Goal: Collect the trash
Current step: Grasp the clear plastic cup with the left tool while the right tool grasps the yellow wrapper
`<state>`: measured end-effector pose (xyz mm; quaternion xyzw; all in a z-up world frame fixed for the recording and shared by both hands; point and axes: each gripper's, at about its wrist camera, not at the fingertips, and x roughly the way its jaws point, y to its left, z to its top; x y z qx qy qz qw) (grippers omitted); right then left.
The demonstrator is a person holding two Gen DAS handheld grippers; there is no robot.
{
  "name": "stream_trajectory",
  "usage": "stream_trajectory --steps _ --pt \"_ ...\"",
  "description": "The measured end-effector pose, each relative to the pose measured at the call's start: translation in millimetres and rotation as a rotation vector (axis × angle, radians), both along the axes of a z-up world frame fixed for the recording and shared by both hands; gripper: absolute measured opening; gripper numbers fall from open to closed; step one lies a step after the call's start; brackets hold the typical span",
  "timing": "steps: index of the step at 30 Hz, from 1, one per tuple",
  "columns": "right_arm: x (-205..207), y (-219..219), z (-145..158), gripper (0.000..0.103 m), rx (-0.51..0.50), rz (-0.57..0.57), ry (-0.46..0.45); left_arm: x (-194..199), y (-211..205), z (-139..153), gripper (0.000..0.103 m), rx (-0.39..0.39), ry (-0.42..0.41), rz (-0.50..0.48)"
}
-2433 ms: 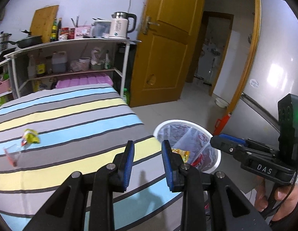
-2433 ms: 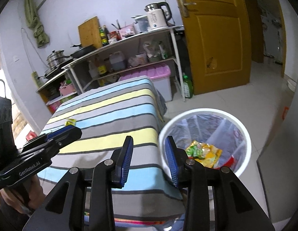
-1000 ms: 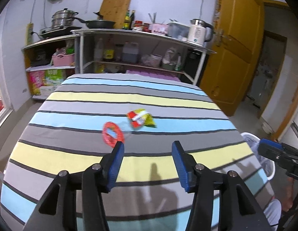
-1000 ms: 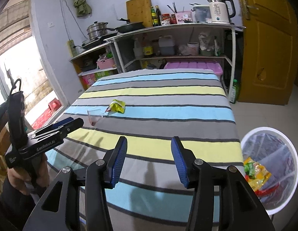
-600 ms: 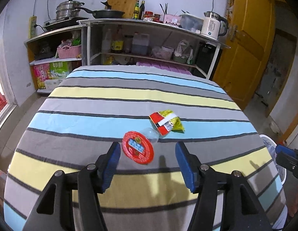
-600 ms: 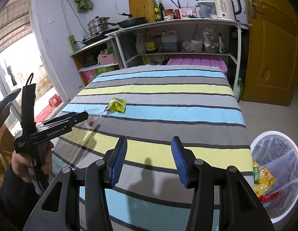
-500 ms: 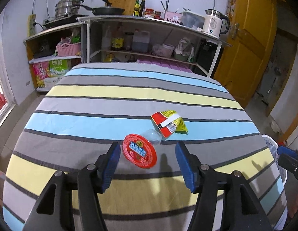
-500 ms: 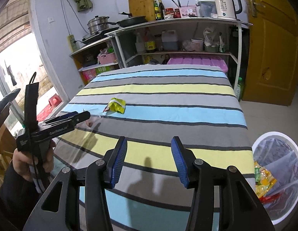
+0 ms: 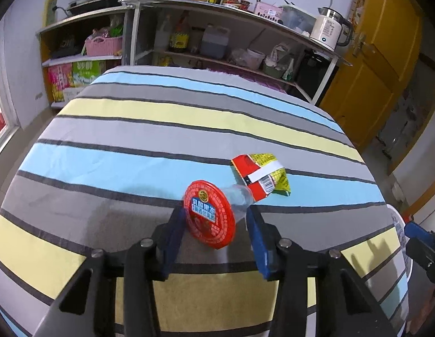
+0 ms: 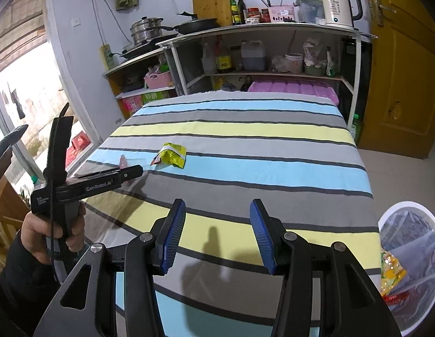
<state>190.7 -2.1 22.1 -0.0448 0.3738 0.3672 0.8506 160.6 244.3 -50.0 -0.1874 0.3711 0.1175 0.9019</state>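
A clear plastic cup with a red lid (image 9: 209, 214) lies on its side on the striped tablecloth (image 9: 161, 118). My left gripper (image 9: 216, 214) is down around it, jaws closing. The left pad is at the lid's edge; the right pad stands a little off the cup. A red and yellow snack packet (image 9: 261, 175) lies just beyond the cup. In the right wrist view the left gripper (image 10: 130, 172) reaches the cup (image 10: 124, 163) beside the packet (image 10: 171, 156). My right gripper (image 10: 217, 206) hovers open and empty over the table's near side.
A white bin (image 10: 408, 266) lined with a clear bag holds several wrappers on the floor off the table's right corner. Shelves (image 10: 273, 33) with a kettle, pans and bottles stand behind the table. A yellow door (image 10: 400, 70) is at the right.
My left gripper moved forward and down until the red-lidded cup sits between its jaws, which opened wider and then narrowed. The right gripper barely shifted.
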Motion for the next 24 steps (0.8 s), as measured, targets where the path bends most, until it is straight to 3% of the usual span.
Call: stream_trajectory --steps 2,3,5,19,22,24 --pt "0.8 5.4 0.5 0.049 -0.002 0.009 0.0 -3.4 1.0 1.5 0.045 -0.003 -0.018 0.002" --pt "1.5 8.5 0.7 0.049 -0.004 0.012 0.0 -3.6 0.8 2.6 0.03 0.0 -0.025 0.0" --pt "2.6 15.2 1.3 0.049 -0.007 0.021 -0.001 -6.9 -1.4 4.5 0.016 0.015 -0.031 -0.006" --pt "25.5 79.5 -2.0 0.053 -0.004 0.114 0.015 -31.0 7.4 24.4 0.012 0.076 -0.114 -0.026" --pt "31.8 97.4 -8.8 0.053 -0.022 0.137 0.023 -35.4 14.7 28.3 0.016 0.071 -0.127 -0.009" --pt "35.3 108.3 -13.9 0.053 -0.039 0.152 0.029 -40.1 20.8 29.2 0.026 0.065 -0.135 0.006"
